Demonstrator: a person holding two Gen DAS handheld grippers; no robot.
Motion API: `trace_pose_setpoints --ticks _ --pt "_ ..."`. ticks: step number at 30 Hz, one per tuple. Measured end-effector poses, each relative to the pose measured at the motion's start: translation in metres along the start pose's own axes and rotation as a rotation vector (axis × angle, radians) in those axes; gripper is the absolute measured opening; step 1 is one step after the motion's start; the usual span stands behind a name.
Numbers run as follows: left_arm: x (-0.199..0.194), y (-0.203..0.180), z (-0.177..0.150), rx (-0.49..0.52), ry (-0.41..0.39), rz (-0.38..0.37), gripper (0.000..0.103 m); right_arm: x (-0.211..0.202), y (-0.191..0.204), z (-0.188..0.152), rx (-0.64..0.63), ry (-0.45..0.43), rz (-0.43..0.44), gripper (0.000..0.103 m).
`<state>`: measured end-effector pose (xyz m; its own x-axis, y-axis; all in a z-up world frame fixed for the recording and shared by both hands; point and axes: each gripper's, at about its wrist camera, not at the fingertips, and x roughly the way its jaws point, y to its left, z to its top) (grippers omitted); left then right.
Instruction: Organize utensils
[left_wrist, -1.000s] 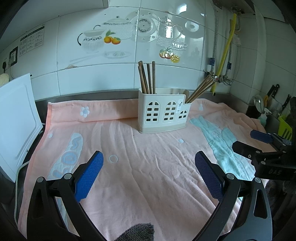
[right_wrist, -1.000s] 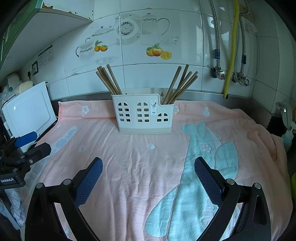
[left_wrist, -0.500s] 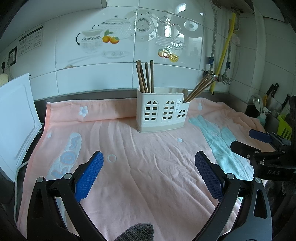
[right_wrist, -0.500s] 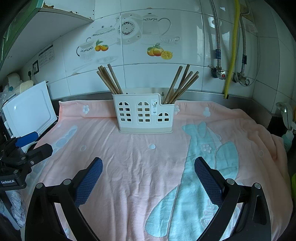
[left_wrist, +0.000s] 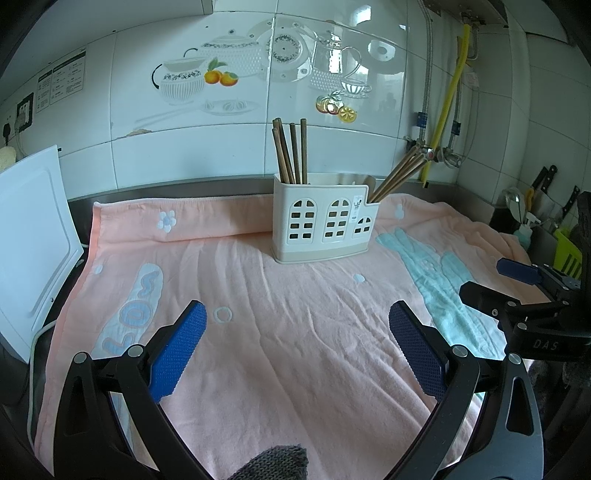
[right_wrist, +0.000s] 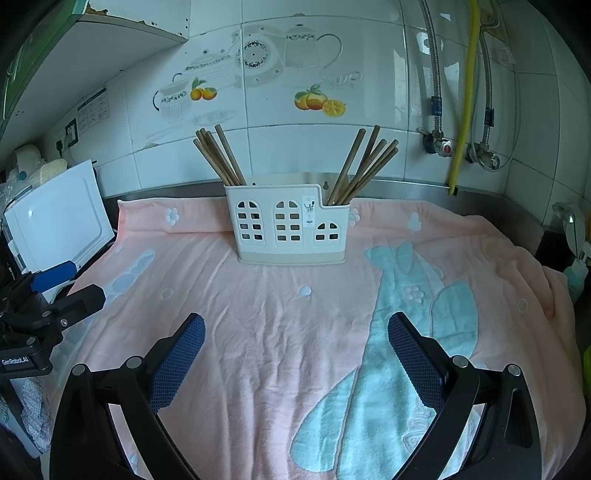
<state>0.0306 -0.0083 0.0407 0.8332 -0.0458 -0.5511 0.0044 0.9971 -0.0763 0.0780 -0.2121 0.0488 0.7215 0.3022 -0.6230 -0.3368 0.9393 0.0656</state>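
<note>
A white utensil holder (left_wrist: 320, 218) with arched windows stands on the pink towel (left_wrist: 295, 325) near the back wall; it also shows in the right wrist view (right_wrist: 288, 225). Several brown chopsticks (left_wrist: 290, 151) stand in its left compartment, and several more (left_wrist: 399, 173) lean out of its right compartment. My left gripper (left_wrist: 297, 325) is open and empty, hovering over the towel in front of the holder. My right gripper (right_wrist: 295, 336) is open and empty too, at about the same distance. Each gripper shows at the edge of the other's view.
A white cutting board (left_wrist: 33, 240) leans at the left edge of the counter. Pipes and a yellow hose (right_wrist: 465, 96) run down the tiled wall at the back right. Knives and a green rack (left_wrist: 569, 254) stand at the far right.
Both grippers have drifted slightly; the holder has shifted a little left in the left wrist view. Both grippers stay open and empty.
</note>
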Motion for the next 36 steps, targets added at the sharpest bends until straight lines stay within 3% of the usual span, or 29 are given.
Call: trace_pose_setpoints --ticks 36 --pt "-0.0028 0.0021 0.0014 -0.003 -0.019 0.007 0.098 -0.0004 -0.0026 -0.0005 0.000 -0.003 0.001 0.096"
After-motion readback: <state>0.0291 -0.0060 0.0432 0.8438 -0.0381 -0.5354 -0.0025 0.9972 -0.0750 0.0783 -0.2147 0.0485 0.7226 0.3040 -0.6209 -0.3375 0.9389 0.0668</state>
